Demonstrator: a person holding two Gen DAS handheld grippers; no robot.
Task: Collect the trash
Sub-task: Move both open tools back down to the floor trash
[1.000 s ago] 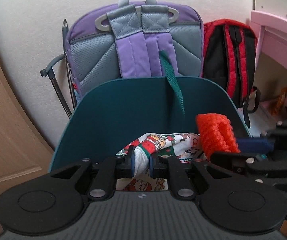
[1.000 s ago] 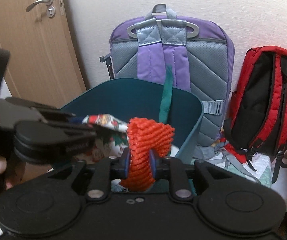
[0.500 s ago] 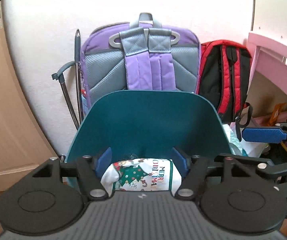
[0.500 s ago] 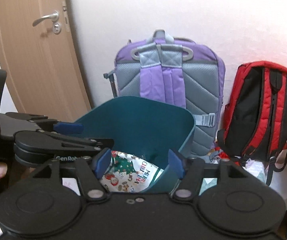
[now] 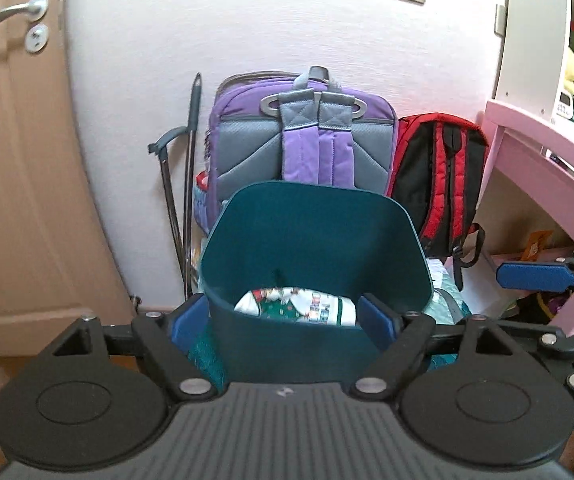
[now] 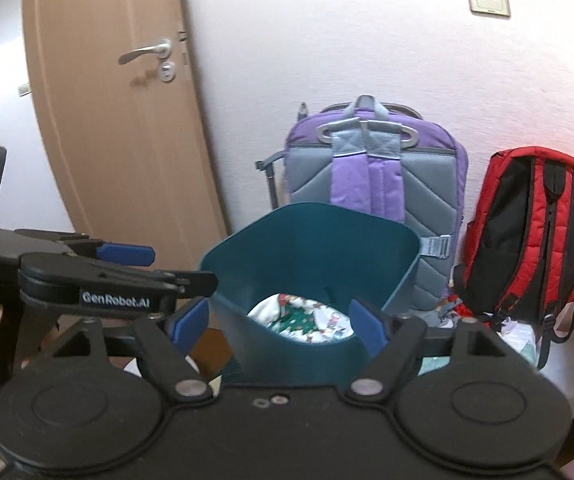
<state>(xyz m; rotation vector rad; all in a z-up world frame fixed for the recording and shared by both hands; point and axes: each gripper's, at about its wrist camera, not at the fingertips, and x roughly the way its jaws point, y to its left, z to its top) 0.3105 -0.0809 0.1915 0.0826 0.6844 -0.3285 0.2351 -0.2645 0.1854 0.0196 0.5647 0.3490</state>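
Note:
A teal trash bin (image 5: 315,232) stands on the floor against the wall; it also shows in the right wrist view (image 6: 311,240). Inside lies a white Christmas-print wrapper (image 5: 299,306), also seen in the right wrist view (image 6: 303,320). The orange netted item is hidden. My left gripper (image 5: 283,322) is open and empty, held back in front of the bin's near rim. My right gripper (image 6: 279,326) is open and empty, also in front of the bin. The left gripper shows at the left of the right wrist view (image 6: 127,276).
A purple and grey backpack (image 5: 307,148) and a red and black backpack (image 5: 443,184) lean on the wall behind the bin. A wooden door (image 5: 19,160) is at left, a pink desk (image 5: 543,168) at right. A folded metal frame (image 5: 183,208) stands beside the purple backpack.
Both grippers opened and let go: the Christmas-print wrapper and the orange netted item dropped into the bin. Both grippers then pulled back and up from the bin.

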